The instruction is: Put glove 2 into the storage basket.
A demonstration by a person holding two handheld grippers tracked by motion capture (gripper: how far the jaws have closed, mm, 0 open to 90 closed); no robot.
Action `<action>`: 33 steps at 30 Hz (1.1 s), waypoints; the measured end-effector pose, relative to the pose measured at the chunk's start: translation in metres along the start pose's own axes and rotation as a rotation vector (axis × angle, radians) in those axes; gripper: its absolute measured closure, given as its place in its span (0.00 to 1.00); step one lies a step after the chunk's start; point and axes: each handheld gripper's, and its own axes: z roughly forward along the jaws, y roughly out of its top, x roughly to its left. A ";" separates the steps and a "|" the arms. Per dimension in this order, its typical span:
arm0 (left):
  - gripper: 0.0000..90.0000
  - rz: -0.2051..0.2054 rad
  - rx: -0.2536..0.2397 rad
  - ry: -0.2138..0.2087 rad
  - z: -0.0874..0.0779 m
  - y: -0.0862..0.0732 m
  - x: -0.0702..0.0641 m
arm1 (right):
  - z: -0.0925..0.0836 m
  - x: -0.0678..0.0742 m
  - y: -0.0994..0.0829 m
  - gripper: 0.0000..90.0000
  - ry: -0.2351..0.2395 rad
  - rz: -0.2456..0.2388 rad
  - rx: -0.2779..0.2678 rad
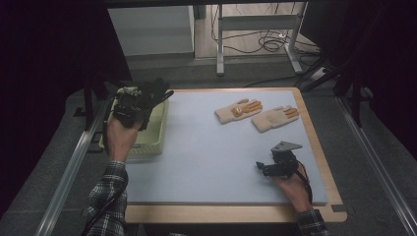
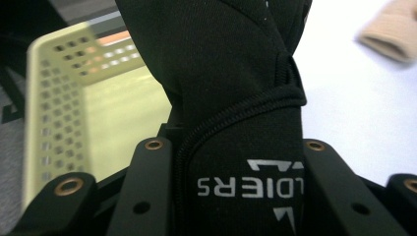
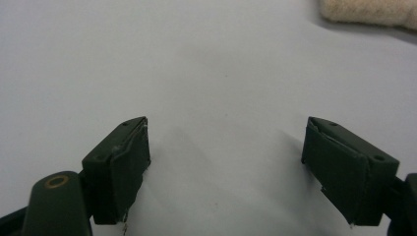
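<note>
Black glove (image 2: 236, 123) clamped in left tongs (image 1: 147, 101), hanging over yellow perforated basket (image 1: 156, 129) at tabletop's (image 1: 206, 157) left edge. Left gripper view adds white lettering on the cuff, basket wall behind. Right tongs (image 3: 226, 167) spread wide, nothing between, low over bare pale mat; high view puts them near the right front. Two beige gloves (image 1: 255, 113) lying side by side at far right.

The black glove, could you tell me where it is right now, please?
The black glove is clamped in the left gripper, held above the pale yellow basket at the table's left edge in the high view, well left of the two beige gloves.
</note>
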 end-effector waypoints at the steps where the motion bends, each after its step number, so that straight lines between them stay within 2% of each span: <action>1: 0.73 -0.009 0.003 0.008 0.001 -0.002 0.005 | 0.000 0.000 0.000 0.20 0.000 0.000 0.000; 5: 0.72 -0.044 0.016 0.045 0.009 -0.007 0.024 | 0.000 0.000 0.000 0.20 0.000 0.000 0.000; 9: 0.72 -0.076 0.032 0.071 0.020 -0.012 0.037 | 0.000 0.000 0.000 0.20 0.000 0.000 0.000; 21: 0.71 -0.117 0.147 0.136 0.054 -0.026 0.060 | 0.000 0.000 0.000 0.20 0.001 -0.001 -0.001; 33: 0.69 -0.122 0.280 0.180 0.082 -0.035 0.073 | 0.000 0.000 0.000 0.20 0.000 0.000 -0.002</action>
